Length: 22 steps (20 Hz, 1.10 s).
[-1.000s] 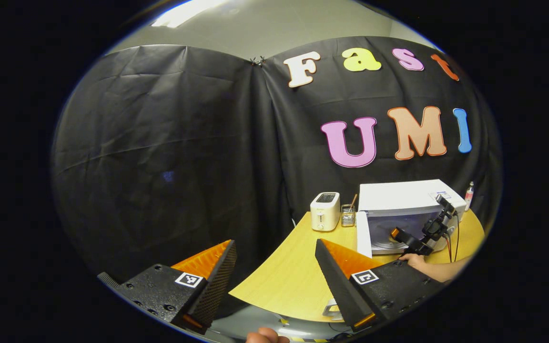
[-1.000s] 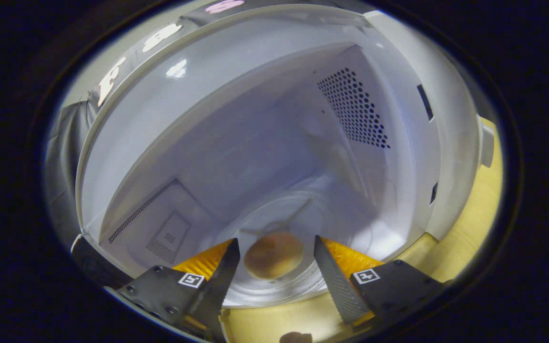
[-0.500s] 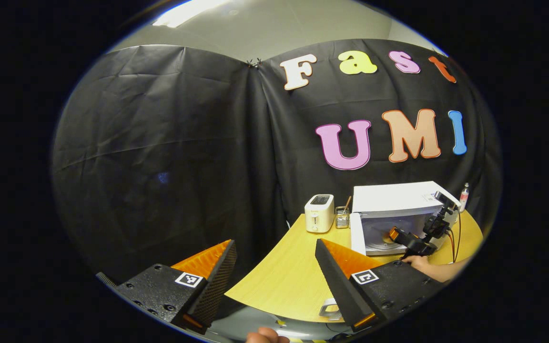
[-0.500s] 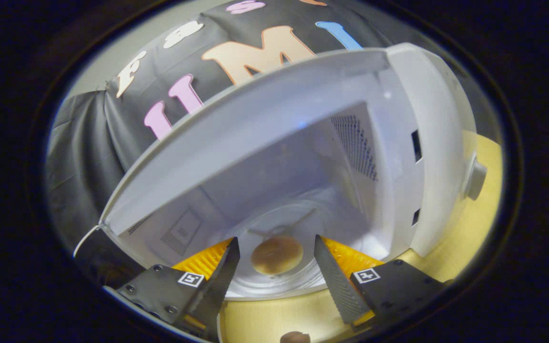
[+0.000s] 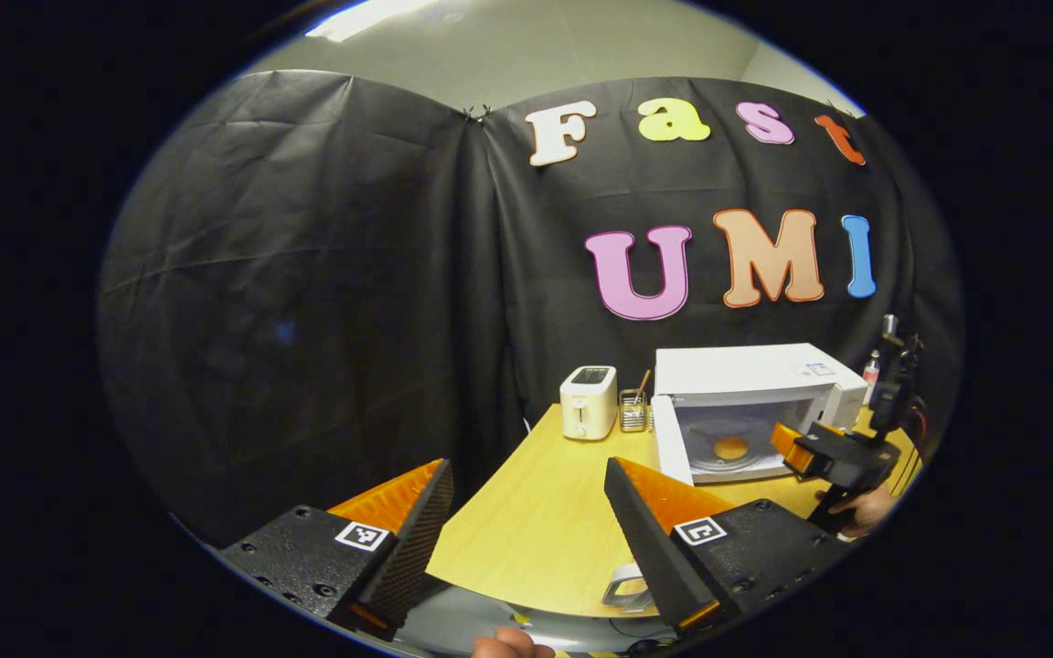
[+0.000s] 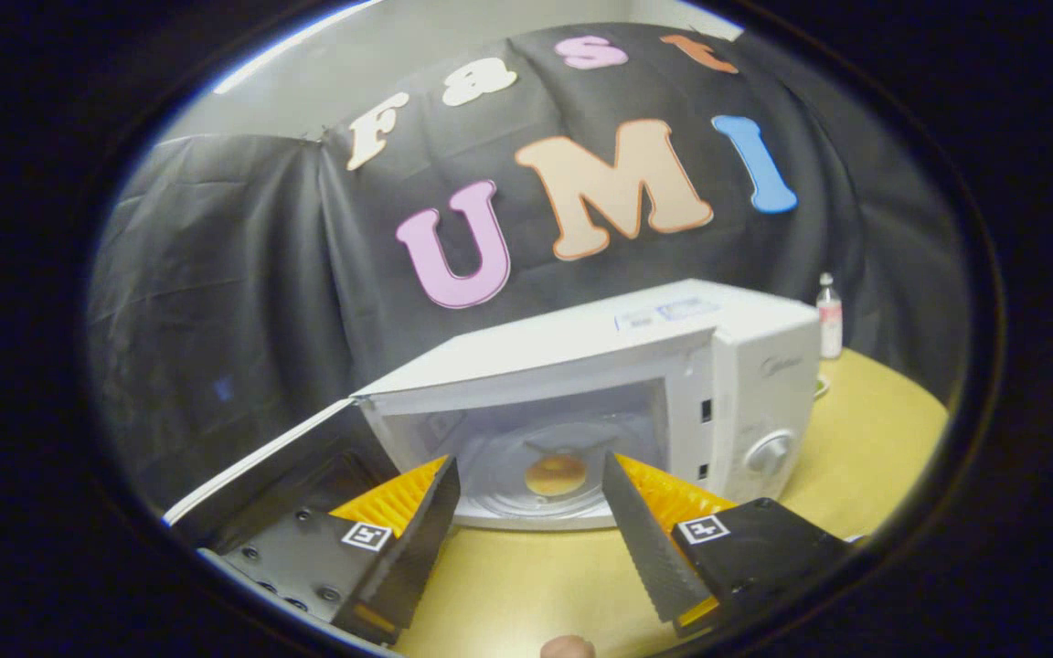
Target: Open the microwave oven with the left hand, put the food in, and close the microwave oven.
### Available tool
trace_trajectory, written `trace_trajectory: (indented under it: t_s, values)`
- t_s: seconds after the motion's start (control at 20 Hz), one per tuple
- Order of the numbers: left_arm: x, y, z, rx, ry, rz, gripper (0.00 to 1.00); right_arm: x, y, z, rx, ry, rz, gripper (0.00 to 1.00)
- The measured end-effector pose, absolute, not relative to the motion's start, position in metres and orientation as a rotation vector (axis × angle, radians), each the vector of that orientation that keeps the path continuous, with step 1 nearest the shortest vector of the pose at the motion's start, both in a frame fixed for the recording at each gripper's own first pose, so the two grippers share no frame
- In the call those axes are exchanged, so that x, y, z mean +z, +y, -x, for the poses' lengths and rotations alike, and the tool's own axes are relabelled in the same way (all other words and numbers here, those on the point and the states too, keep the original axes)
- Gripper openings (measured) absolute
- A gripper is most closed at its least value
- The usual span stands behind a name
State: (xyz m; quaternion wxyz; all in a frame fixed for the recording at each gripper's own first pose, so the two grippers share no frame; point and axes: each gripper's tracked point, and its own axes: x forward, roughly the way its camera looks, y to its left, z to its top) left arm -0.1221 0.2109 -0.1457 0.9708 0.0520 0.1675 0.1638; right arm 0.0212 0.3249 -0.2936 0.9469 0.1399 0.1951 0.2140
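The left claw (image 5: 526,521) is held open and empty, well apart from the white box-shaped microwave oven (image 5: 750,402) on the yellow wooden bench (image 5: 545,521). The round golden-brown bun (image 6: 556,475) is left on the glass turntable inside. The right claw (image 6: 531,516), spread empty, has been drawn back out, so only the door (image 6: 261,480) remains to be closed.

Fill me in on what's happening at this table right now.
A person holds a gripper in each hand at a yellow table. The microwave stands with its door swung open, and a round bun sits on the glass plate inside. The right gripper is open and empty, just in front of the oven. The left gripper is open too, off by the table's edge. The door is not yet closed.
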Motion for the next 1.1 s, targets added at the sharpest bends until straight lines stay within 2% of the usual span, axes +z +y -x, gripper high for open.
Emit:
trace_trajectory:
  t_s: [0.1, 0.15, 0.25, 0.3, 0.4, 0.45, 0.5, 0.7, 0.9, 1.1]
  values:
    - [-0.17, 0.213, 0.124, 0.319, 0.374, -0.064, 0.98, -0.274, 0.306, -0.006, 0.45, 0.38, -0.256, 0.97]
    - [-0.183, 0.212, 0.125, 0.301, 0.398, -0.042, 0.98, -0.262, 0.294, -0.002, 0.447, 0.358, -0.24, 0.91]
    - [-0.209, 0.213, 0.133, 0.286, 0.453, -0.007, 0.96, -0.233, 0.272, 0.0, 0.432, 0.303, -0.218, 0.9]
    - [-0.221, 0.221, 0.141, 0.301, 0.482, -0.004, 0.86, -0.223, 0.263, 0.0, 0.427, 0.291, -0.214, 0.9]
    - [-0.247, 0.232, 0.149, 0.339, 0.545, -0.001, 0.19, -0.209, 0.245, 0.005, 0.402, 0.281, -0.22, 0.9]
    - [-0.263, 0.225, 0.156, 0.319, 0.6, 0.029, 0.06, -0.202, 0.236, 0.008, 0.386, 0.275, -0.238, 0.9]
    - [-0.275, 0.217, 0.152, 0.291, 0.617, 0.055, 0.12, -0.192, 0.228, 0.013, 0.369, 0.267, -0.25, 0.9]
    - [-0.316, 0.19, 0.149, 0.205, 0.698, 0.094, 0.14, -0.154, 0.194, 0.036, 0.315, 0.203, -0.22, 0.89]
    - [-0.324, 0.17, 0.137, 0.133, 0.695, 0.08, 0.08, -0.137, 0.152, 0.069, 0.263, 0.187, -0.169, 0.89]
    - [-0.319, 0.131, 0.121, 0.039, 0.669, 0.132, 0.11, -0.125, 0.132, 0.088, 0.235, 0.165, -0.111, 0.89]
